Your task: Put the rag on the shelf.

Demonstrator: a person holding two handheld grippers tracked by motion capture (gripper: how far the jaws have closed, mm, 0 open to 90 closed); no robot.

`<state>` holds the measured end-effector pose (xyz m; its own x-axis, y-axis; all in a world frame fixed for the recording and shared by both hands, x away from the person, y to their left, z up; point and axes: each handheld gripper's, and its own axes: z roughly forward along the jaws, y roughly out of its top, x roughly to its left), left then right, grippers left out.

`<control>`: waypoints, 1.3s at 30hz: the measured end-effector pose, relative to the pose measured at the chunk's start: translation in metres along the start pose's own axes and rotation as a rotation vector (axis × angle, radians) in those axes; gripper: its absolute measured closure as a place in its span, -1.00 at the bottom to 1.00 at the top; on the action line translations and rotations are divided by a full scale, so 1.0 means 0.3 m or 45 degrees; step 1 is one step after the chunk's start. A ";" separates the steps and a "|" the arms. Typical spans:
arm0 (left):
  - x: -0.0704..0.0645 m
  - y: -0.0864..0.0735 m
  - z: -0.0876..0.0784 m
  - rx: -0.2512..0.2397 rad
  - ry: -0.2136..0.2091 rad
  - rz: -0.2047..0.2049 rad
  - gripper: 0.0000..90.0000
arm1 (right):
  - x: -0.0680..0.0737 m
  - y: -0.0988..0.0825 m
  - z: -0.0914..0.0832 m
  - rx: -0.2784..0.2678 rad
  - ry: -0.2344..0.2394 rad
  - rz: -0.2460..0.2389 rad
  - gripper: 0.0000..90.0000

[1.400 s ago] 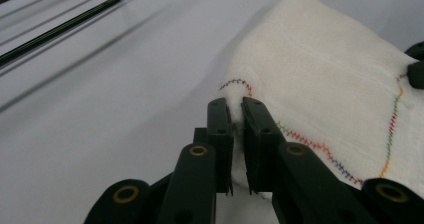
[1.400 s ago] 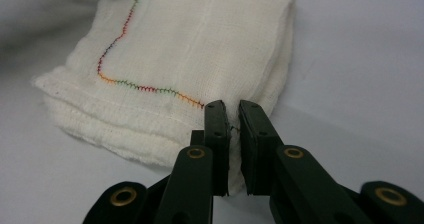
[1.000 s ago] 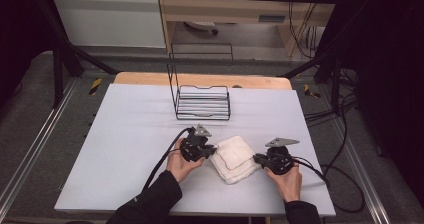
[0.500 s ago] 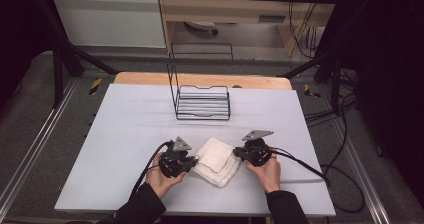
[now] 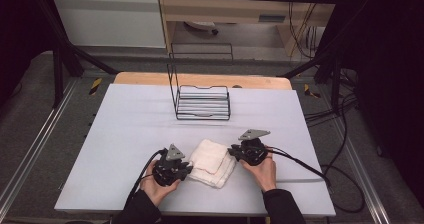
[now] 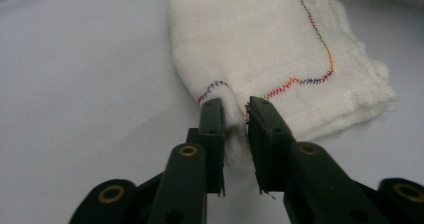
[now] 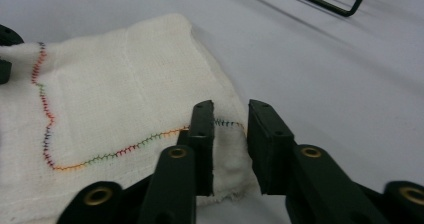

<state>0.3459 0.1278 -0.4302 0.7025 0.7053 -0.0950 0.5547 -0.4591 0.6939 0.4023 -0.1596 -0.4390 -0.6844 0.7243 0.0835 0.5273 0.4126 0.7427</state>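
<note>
The folded white cloth [image 5: 212, 162] lay on the near part of the pale table [image 5: 125, 134], between the two grippers. The left gripper [image 5: 188, 168] sat at the cloth's left edge and the right gripper [image 5: 231, 151] at its right edge, each held in one hand.

In the high view, the gripper bodies and their grey plates covered the jaw tips, so contact with the cloth could not be read there. In the left gripper view, the jaws had just been opening; a bunched corner of cloth [image 6: 235, 119] stood between them, and whether the pads pressed on it could not be resolved. In the right gripper view, the jaws had likewise just been opening; they stood apart over the cloth's [image 7: 125, 124] corner, with a visible gap beside the fabric. The cloth's multicoloured stitched seam [image 7: 120, 151] ran off frame at the left.

A black wire rack [image 5: 202, 101] stood well apart toward the far edge of the table. Behind it lay a wooden board [image 5: 150, 78], a dark frame and a dim floor with cables [image 5: 345, 134] at the right. The room beyond was too dark to make out.
</note>
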 end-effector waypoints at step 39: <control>0.180 0.247 0.279 0.033 -0.062 -0.106 0.17 | -0.056 -0.147 -0.153 -0.105 -0.007 0.195 -0.86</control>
<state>0.4623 0.0867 -0.4436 0.6740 0.7148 -0.1863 0.6230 -0.4146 0.6633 0.3674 -0.2154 -0.4428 -0.5965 0.7782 0.1963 0.5819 0.2509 0.7736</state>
